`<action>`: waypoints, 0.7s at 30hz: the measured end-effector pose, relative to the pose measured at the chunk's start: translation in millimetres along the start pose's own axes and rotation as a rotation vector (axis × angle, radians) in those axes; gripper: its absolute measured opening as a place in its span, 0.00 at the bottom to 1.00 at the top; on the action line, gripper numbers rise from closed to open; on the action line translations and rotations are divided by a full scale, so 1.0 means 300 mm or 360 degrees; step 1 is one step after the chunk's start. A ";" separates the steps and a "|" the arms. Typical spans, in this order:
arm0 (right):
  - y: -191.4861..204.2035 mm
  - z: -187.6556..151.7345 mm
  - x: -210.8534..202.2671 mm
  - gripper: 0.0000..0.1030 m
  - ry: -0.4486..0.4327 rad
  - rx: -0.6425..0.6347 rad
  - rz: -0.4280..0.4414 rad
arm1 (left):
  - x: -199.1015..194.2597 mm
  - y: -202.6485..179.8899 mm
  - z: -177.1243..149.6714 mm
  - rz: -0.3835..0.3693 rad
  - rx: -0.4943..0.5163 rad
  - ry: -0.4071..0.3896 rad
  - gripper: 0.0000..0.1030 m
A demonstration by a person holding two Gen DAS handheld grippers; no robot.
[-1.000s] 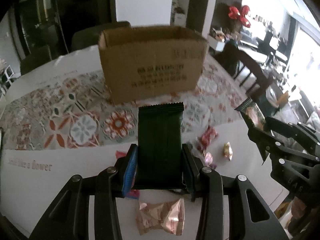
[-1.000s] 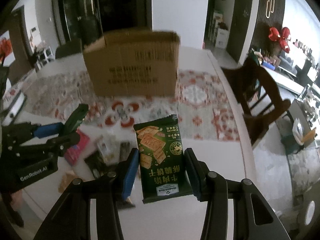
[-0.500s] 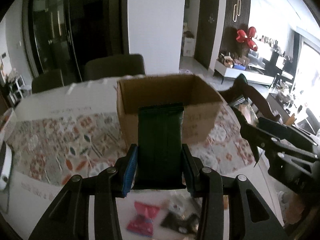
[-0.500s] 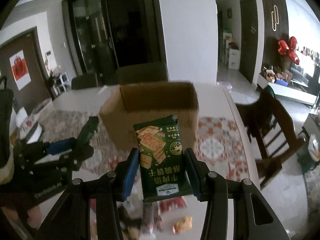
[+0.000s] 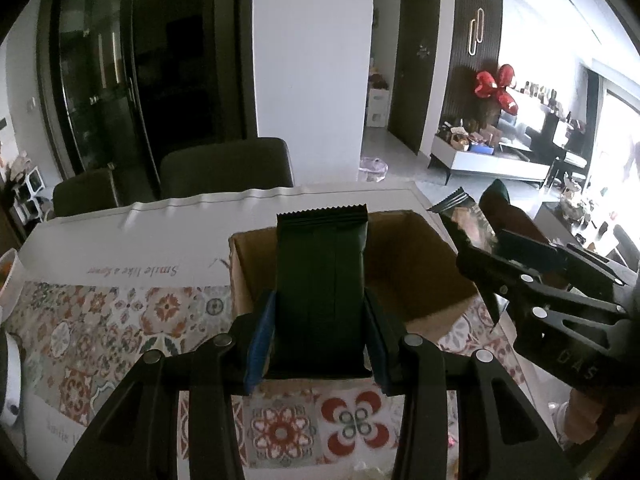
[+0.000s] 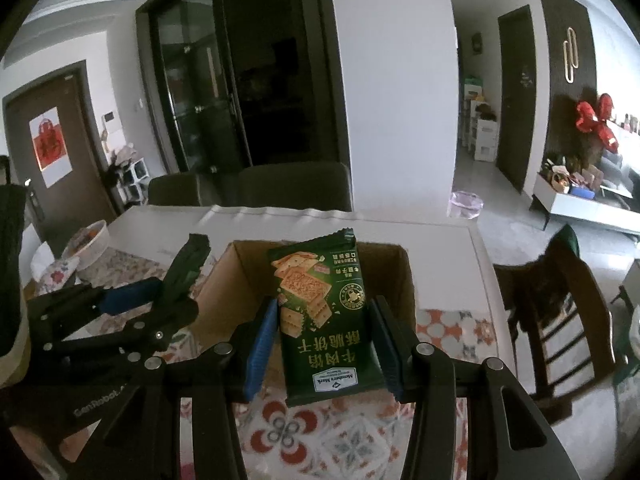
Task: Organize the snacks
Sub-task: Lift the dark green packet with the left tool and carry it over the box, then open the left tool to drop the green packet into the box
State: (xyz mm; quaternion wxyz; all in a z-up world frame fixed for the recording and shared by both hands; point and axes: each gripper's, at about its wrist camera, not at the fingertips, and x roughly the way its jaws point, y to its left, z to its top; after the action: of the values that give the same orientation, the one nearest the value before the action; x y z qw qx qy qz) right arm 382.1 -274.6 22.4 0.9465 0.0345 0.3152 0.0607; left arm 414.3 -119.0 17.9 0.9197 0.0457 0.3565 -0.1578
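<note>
Left claw point(image 5: 320, 336) was closed on a dark green snack packet point(image 5: 321, 288), back seam facing the camera, blue pads pressing both long edges at its lower half. Right claw point(image 6: 325, 344) likewise was clamped on a green cracker packet point(image 6: 320, 312), printed face up, gripped low near the label end. Both packets were held upright, in the air, at or just over the near rim of the open cardboard box point(image 5: 416, 256), which stood on the patterned cloth of the table point(image 5: 120, 240). Whether anything already lay in the box could not be told; the visible interior looked bare.

Handling judgement: the packets looked light, flat, film-wrapped, so slippery and slightly springy; the crackers inside were probably brittle, so a hard squeeze risked crushing. Edge grip across the width, below the middle, seemed sound; the crimped ends would offer a poorer, floppier hold.

Next move likely called for carrying each packet clear over the box opening before letting go, one at a time so the claws did not collide.
</note>
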 end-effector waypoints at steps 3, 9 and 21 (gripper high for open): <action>-0.019 0.030 0.059 0.46 0.0030 0.0019 0.0006 | 0.057 0.005 0.029 -0.0013 -0.0007 0.0040 0.40; -0.054 0.060 0.180 0.46 0.0127 0.0058 0.0035 | 0.167 0.021 0.056 -0.0042 -0.0038 0.0128 0.41; -0.091 0.072 0.247 0.60 0.0159 0.0104 -0.0016 | 0.228 0.032 0.064 -0.0009 -0.0029 0.0168 0.72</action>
State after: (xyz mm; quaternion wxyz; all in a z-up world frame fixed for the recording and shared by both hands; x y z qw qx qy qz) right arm 456.4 -292.2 -7.2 0.9282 0.0608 0.3640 0.0474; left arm 477.3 -131.4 -13.8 0.8995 0.0447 0.4062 -0.1545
